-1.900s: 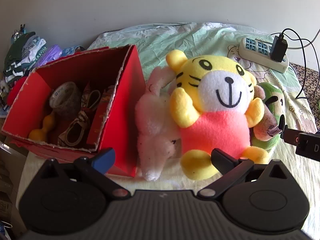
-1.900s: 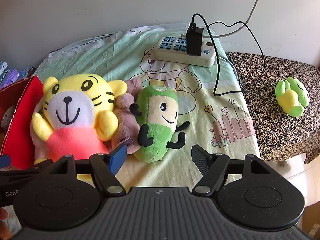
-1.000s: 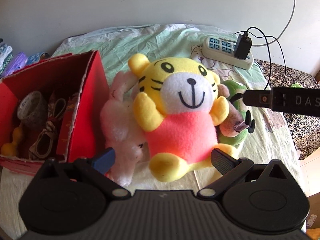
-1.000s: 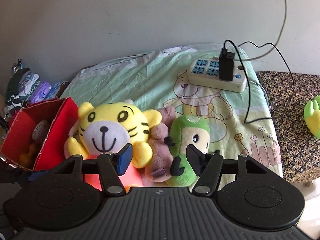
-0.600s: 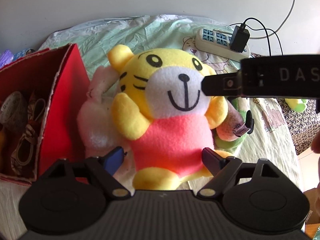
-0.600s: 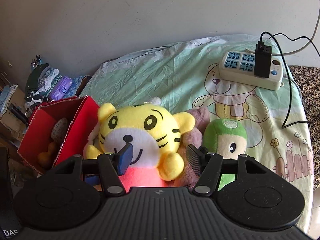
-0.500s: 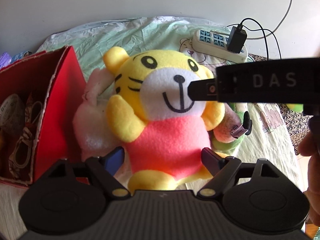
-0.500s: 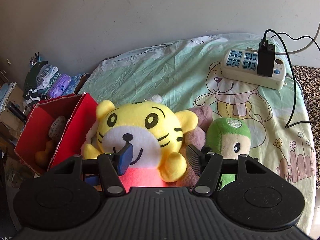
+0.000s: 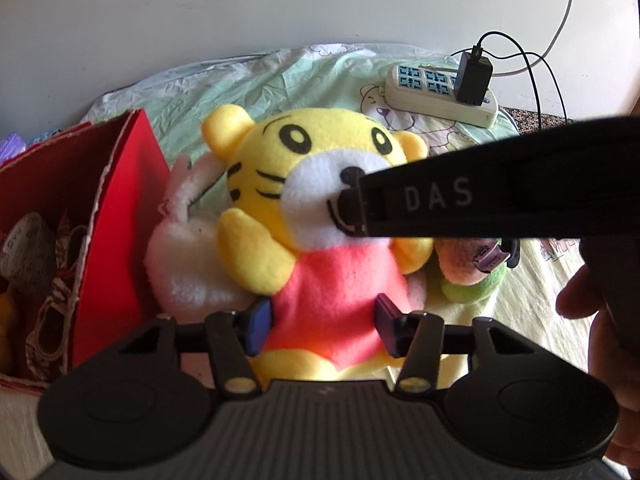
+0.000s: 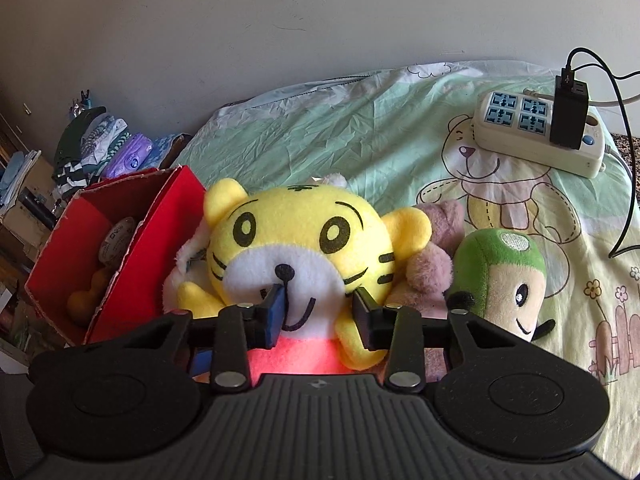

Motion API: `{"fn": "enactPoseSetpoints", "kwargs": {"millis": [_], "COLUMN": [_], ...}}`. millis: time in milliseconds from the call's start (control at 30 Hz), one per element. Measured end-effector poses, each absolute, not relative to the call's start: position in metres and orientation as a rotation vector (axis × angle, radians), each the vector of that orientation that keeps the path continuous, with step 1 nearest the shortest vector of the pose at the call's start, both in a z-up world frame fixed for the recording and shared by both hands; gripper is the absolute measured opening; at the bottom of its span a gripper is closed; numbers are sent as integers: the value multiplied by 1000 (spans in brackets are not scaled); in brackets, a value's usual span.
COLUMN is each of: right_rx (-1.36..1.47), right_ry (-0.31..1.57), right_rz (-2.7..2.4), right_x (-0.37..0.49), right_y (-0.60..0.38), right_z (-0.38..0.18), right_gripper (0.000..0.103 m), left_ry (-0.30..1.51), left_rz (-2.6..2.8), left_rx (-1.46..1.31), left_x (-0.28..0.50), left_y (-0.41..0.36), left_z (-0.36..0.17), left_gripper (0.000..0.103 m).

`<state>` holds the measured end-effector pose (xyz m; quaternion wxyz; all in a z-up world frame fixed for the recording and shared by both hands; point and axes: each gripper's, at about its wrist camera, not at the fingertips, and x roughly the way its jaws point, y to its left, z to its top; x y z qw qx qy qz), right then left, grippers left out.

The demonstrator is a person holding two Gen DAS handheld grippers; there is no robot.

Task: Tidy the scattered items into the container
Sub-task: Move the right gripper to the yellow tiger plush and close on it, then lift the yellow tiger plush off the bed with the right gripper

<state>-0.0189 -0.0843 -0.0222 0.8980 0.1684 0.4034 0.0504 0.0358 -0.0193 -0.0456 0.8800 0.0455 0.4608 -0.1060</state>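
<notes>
Pale green cartoon-print sheet (image 10: 360,128) covers the bed against a plain wall, with a white power strip (image 10: 536,136) lying near the far right edge, a black charger plugged into it. At the left stands a red box (image 10: 160,216) holding a tape roll (image 10: 116,236) and other small things. Just beside the box's right wall lies the yellow tiger plush (image 9: 316,184) in its pink shirt, face up, resting partly over a white plush (image 9: 188,264); a mauve plush (image 10: 436,256) and a green plush (image 10: 504,276) crowd its other side. The left tongs (image 9: 324,328) are pressed in on the tiger's pink belly, a finger at each flank. The right tongs (image 10: 320,314) sit at the tiger's white muzzle, narrowly apart, a finger on either side of the mouth; whether they pinch the fabric I cannot tell. A hand (image 9: 600,344) grips the right tool's handle.
</notes>
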Motion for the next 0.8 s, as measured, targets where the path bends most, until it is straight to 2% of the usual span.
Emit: {"fn": "enactPoseSetpoints", "kwargs": {"millis": [100,133,167,233,300,333,367,433,467,500,567,667,800], "right_rx": [360,377,379,369,370,384,397,412,415,412,390,403,446], "right_ry": [825,832,837,844,842,847,858,871,875,878,891,892,913], "right_rz": [124,145,139,115,109,104,100,100,101,108,109,119,113], "right_x": [-27,-29,-31,-35,-39,-39,-40,-39,-39,-38,-34,-29,-24], "right_y": [-83,-83,-82,-81,-81,-83,-84,-85,-84,-83,-79,-77,-78], "right_z": [-19,-18,-19,-20,-22,-24,-26,-30,-31,-32,-36,-40,-44], "right_gripper": [28,14,3,3,9,18,27,35,41,45,62,61,58], "left_ry": [954,951,948,944,943,939,935,917,908,900,893,915,920], "left_rz": [-231,-237,-245,-250,-244,-234,-223,-217,-221,-224,-235,-223,-210], "left_rx": [83,81,82,103,122,124,123,110,103,101,99,107,128], "left_x": [29,26,22,15,9,8,9,10,11,12,13,19,22], "left_y": [-15,-15,-16,-18,-19,-18,-17,-14,-12,-12,-14,-20,-23], "left_z": [-41,-40,-38,-38,-42,-44,-46,-47,-47,-48,-51,-60,-61], "left_gripper": [48,46,37,36,38,40,47,61,75,78,78,74,73]}}
